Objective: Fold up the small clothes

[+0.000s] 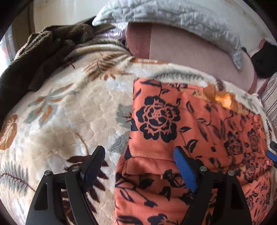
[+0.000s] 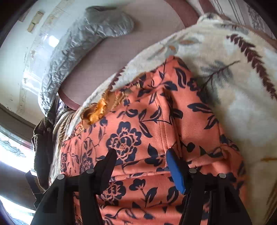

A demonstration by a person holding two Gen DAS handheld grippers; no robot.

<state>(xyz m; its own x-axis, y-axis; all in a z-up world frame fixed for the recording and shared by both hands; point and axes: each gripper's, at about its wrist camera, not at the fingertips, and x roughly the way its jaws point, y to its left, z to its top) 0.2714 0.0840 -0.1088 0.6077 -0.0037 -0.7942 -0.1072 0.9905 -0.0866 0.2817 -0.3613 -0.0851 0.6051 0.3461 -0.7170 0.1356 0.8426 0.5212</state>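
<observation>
Hovering low over the garment, the left claw [image 1: 138, 155] is seen spread wide with nothing between its jaws: one finger hangs above the blanket, the other above the cloth's left edge. The right claw [image 2: 142, 155] is likewise spread and empty, poised over the middle of the cloth. A fold appears to be partly made, since a doubled band lies nearest the claws; the step in hand is judged to be choosing the next grasp. That move would call for an edge or corner to be pinched by each claw and carried across evenly. The orange fleece garment printed with dark navy flowers [image 1: 173, 121] is laid fairly flat on a cream plush blanket patterned with brown and grey leaves [image 1: 69, 103], a stitched seam running along it and a rumpled golden patch at its far end. Beyond, a pale grey quilted cover [image 1: 173, 15] is heaped.
</observation>
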